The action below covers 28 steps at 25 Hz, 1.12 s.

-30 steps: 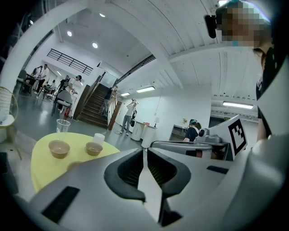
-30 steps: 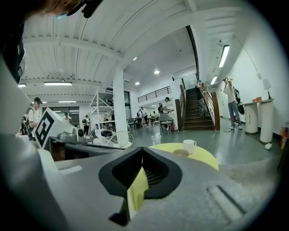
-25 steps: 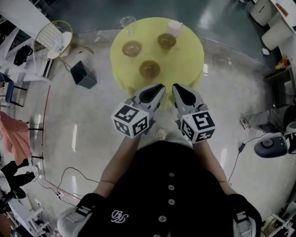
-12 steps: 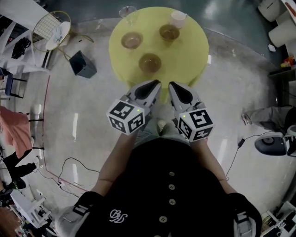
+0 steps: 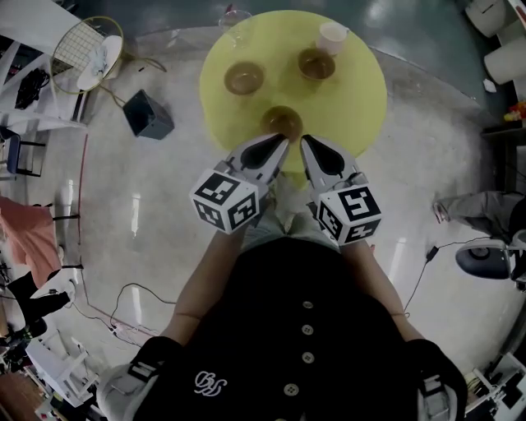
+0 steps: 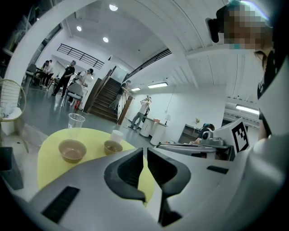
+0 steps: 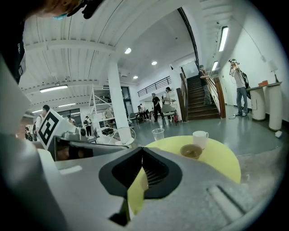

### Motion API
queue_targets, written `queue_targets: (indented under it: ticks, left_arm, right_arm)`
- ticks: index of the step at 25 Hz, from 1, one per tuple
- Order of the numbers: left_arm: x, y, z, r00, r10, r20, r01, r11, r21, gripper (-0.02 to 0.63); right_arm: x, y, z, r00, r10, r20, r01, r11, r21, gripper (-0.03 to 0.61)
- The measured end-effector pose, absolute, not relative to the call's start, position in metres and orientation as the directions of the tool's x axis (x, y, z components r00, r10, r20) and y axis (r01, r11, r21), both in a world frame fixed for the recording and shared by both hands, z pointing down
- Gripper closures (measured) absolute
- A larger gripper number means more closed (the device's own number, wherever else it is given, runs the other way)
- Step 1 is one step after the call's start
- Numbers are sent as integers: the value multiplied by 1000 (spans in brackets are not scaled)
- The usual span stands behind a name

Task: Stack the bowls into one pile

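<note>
Three brown bowls stand apart on the round yellow table (image 5: 362, 90): a near bowl (image 5: 282, 122), a far left bowl (image 5: 244, 78) and a far right bowl (image 5: 316, 64). My left gripper (image 5: 283, 141) and right gripper (image 5: 305, 141) are side by side at the table's near edge, just short of the near bowl. Both are shut and hold nothing. The left gripper view has the left gripper (image 6: 145, 151) low, with two bowls (image 6: 72, 150) (image 6: 113, 146) beyond it. The right gripper view shows the right gripper (image 7: 142, 149) and one bowl (image 7: 191, 151).
A white cup (image 5: 332, 37) and a clear plastic cup (image 5: 234, 16) stand at the table's far side. On the floor to the left are a dark bin (image 5: 148, 115) and a wire chair (image 5: 82, 53). Cables lie on the floor. People stand far off near a staircase (image 6: 101, 97).
Both grippers have moved forward together from short of the table to its near edge, beside the near bowl. The table sits closer in the head view. Jaws stay shut.
</note>
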<state>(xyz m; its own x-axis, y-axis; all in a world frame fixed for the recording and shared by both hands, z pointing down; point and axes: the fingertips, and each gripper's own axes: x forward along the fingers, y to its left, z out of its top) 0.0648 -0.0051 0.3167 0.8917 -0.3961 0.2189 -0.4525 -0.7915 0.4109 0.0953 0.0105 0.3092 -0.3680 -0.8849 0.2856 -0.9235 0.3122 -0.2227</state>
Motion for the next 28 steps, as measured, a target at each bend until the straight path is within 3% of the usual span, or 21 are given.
queue_targets:
  ticks: [17, 28]
  left_arm:
    - [64, -96, 300, 940, -278, 197, -336, -852, 403, 577]
    - [59, -99, 317, 920, -321, 226, -390, -810, 437, 577]
  right_arm:
    - [116, -82, 303, -189, -936, 296, -973, 138, -184, 575]
    - [125, -77, 330, -223, -899, 378, -962, 139, -236, 575]
